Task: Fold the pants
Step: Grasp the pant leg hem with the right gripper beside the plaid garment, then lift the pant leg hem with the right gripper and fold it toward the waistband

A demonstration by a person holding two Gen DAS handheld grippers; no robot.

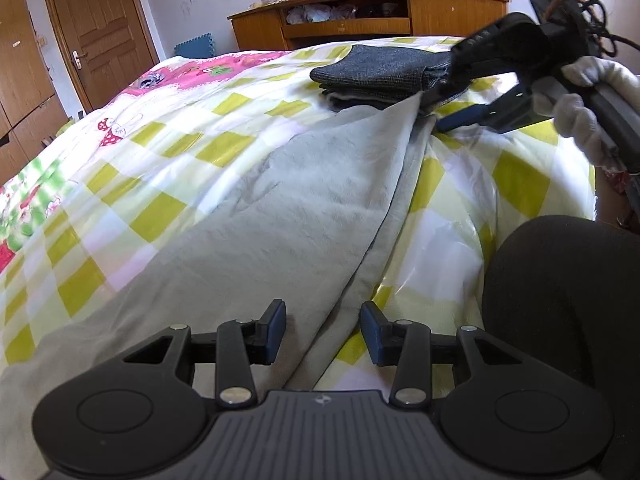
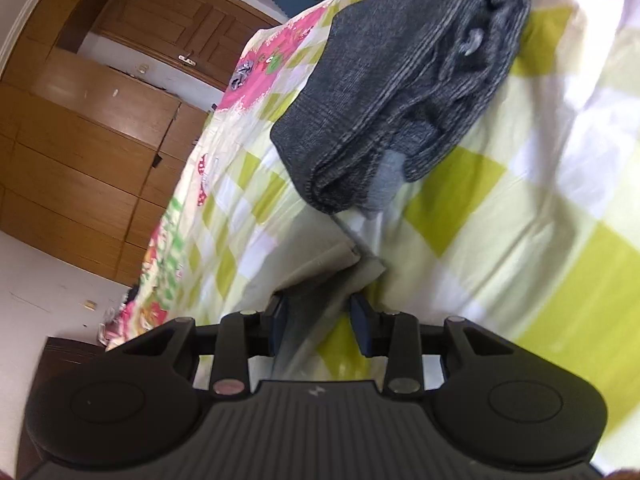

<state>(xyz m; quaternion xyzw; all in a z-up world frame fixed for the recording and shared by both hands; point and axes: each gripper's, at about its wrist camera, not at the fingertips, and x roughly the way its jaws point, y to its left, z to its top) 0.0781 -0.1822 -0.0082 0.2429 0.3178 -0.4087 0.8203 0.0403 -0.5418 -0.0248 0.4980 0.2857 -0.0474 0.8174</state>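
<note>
Light grey pants (image 1: 248,216) lie spread along the checked bedspread (image 1: 160,152), running from near me toward the far end. My left gripper (image 1: 324,330) is open, its jaws straddling the pants' near edge fold. My right gripper (image 1: 434,114) is at the pants' far corner, seen from the left wrist view, held by a white-gloved hand (image 1: 580,96). In the right wrist view the right gripper (image 2: 318,324) is open with the grey pants' edge (image 2: 320,272) between its jaws, not pinched.
A folded dark grey garment (image 1: 380,76) lies on the bed just beyond the pants; it also shows in the right wrist view (image 2: 400,92). A wooden desk (image 1: 360,20) stands past the bed, a door (image 1: 100,28) and wardrobes at left. A dark rounded shape (image 1: 560,300) is at right.
</note>
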